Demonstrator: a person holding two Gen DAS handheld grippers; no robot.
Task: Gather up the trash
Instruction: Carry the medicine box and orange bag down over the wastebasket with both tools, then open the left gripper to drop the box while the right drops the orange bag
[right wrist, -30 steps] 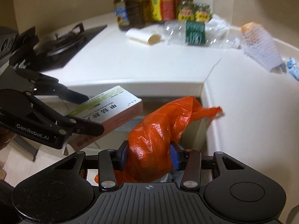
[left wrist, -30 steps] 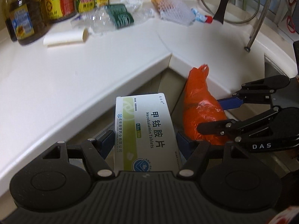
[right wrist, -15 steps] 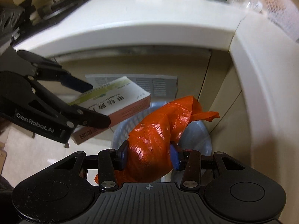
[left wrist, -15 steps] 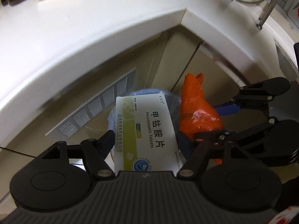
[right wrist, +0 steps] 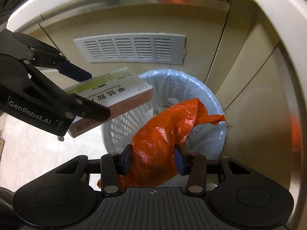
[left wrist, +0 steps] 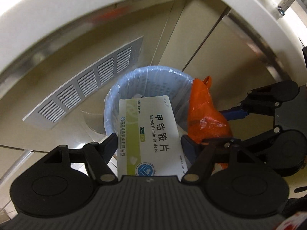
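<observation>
Since a second ago both views have dropped from the countertop to the space below it. The bottles, roll and net bag that lay on the counter are out of sight. What fills the frames now is the white counter edge (left wrist: 57, 9), beige cabinet fronts, a grey vent grille (right wrist: 130, 50) and a pale blue waste basket (left wrist: 134, 80) with a clear liner. Half a second ago the basket showed only as a sliver behind the box; now its rim and latticed wall are plain.

Grips unchanged across all three moments.

Left gripper (left wrist: 149, 143): clamped on a white and green tablet box (left wrist: 151, 132), pads on its two long side edges. In the left wrist view the box's long axis runs straight out along the fingers, far end over the basket mouth, printed face toward the camera. In the right wrist view the box (right wrist: 115, 94) sits nearly level, tilted a little, its free end poking right over the basket's near rim (right wrist: 220, 103).

Right gripper (right wrist: 153, 159): squeezing a crumpled orange plastic bag (right wrist: 159, 138) at its bulky middle. The bag's long axis leads away from the jaws and up to the right, loose handle ends trailing over the basket opening. A short tail hangs below the jaws. From the left wrist view the bag (left wrist: 203, 115) stands just right of the box, tip upward, at the basket's right rim.

Box and bag are close side by side, not touching as far as can be told. Both are above the basket, neither inside it.
</observation>
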